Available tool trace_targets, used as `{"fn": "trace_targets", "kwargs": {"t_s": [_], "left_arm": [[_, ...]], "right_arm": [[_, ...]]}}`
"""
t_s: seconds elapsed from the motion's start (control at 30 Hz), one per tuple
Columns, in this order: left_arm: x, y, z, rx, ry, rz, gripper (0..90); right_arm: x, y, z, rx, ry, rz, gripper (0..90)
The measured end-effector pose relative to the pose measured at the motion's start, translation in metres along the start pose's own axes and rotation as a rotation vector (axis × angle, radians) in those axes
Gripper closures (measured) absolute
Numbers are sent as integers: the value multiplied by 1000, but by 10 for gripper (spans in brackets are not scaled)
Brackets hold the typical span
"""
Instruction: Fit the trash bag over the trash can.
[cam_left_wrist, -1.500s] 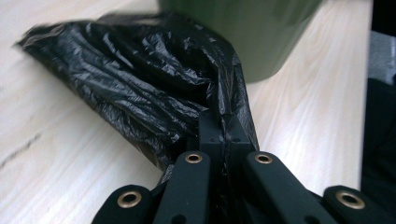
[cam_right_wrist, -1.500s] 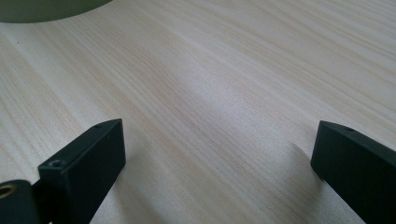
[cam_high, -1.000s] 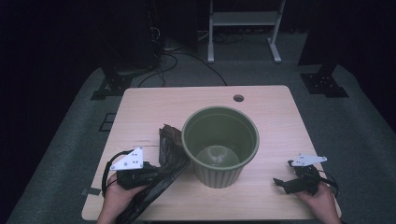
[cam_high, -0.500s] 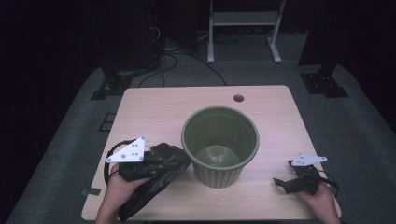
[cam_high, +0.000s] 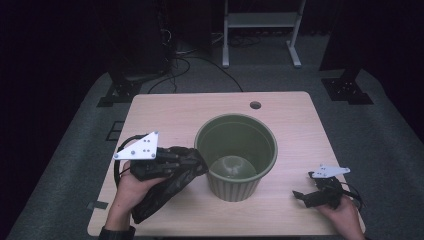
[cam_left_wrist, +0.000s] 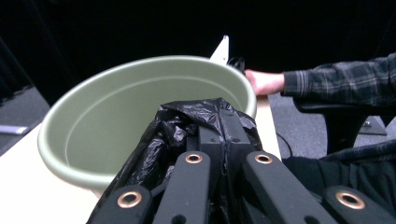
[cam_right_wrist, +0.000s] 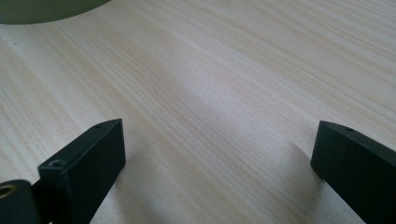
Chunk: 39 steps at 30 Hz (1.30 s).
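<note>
A green ribbed pot (cam_high: 235, 150) stands in the middle of the wooden table (cam_high: 190, 110). My left gripper (cam_high: 187, 161) hovers just left of the pot's rim, shut on a crumpled black plastic bag (cam_high: 162, 192) that trails down toward the table's front edge. In the left gripper view the bag (cam_left_wrist: 187, 128) is bunched around the closed jaws, with the pot (cam_left_wrist: 116, 107) right ahead. My right gripper (cam_high: 302, 195) rests on the table at the front right. Its jaws are wide apart, with bare wood (cam_right_wrist: 219, 116) between them.
A round cable hole (cam_high: 255, 105) sits near the table's far edge. Behind the table stand a white frame (cam_high: 260, 30), black stand feet (cam_high: 120, 92) and cables on the grey floor. A person's sleeve (cam_left_wrist: 336, 81) reaches to the other gripper beyond the pot.
My left gripper has risen off the table with the bag and moved toward the pot's rim; the bag now hangs from it. The right gripper has stayed put.
</note>
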<state>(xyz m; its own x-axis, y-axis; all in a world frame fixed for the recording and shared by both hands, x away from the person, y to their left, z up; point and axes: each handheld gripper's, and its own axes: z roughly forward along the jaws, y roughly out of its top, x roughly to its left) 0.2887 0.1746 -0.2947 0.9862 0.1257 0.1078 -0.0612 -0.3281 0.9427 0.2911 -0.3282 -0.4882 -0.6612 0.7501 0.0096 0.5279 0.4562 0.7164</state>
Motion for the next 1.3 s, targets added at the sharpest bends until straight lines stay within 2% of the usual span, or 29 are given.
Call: {"fn": "trace_targets", "kwargs": {"t_s": [0.3,0.63,0.97,1.3], "left_arm": [[18,23,15,-71,-43,11,892],[41,51,42,-78,-93,30,892],[65,72,71,-134,-157,12,893],[76,95,114,-166,-235,-3,892]], "right_arm": [[0,0,0,0,0,0,19],[0,0,0,0,0,0,18],[0,0,0,0,0,0,19],[0,0,0,0,0,1,19]]}}
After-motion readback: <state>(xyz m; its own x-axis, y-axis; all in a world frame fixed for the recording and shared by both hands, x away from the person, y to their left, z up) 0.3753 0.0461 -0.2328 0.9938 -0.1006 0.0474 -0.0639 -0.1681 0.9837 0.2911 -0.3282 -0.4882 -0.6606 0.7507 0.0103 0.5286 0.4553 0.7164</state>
